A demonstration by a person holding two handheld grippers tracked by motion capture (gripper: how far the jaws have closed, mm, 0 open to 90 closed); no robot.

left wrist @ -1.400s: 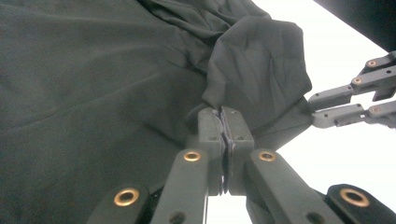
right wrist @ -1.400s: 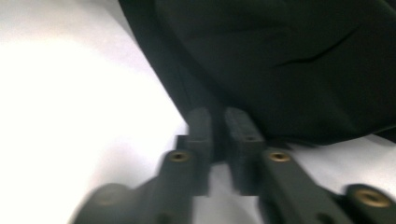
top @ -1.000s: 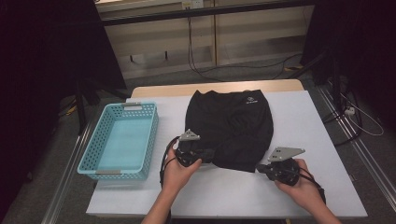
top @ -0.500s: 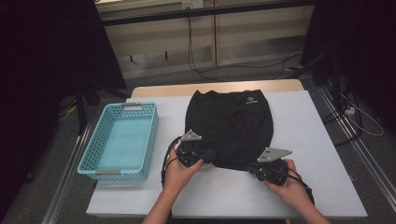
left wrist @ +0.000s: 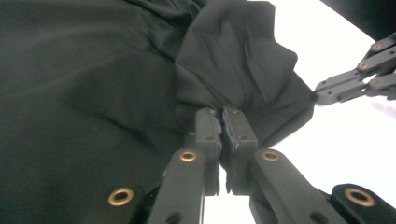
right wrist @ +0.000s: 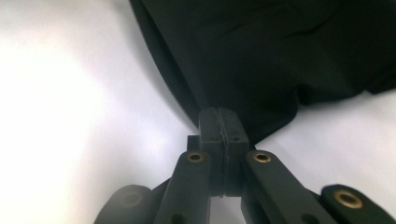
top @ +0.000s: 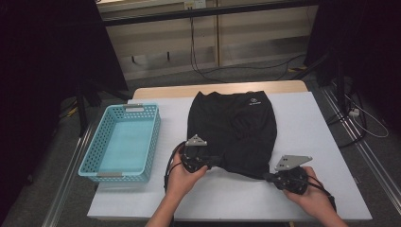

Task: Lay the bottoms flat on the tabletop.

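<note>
Pinching the shorts' (top: 231, 132) near hem, we hold left gripper (top: 215, 161) and right gripper (top: 267, 176) clamped; garment runs toward 12 o'clock.

Grey floor (top: 265, 71), trailing cables (top: 208, 66), dark curtains (top: 42, 61).

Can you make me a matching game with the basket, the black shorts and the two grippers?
Things:
1. basket
2. black shorts
3. left gripper
4. right gripper

Descriptions:
A. shut on the shorts' near right corner
B. light blue, at the table's left edge
C. spread flat mid-table
D. shut on the shorts' near left hem

Pairs: 1-B, 2-C, 3-D, 4-A
</note>
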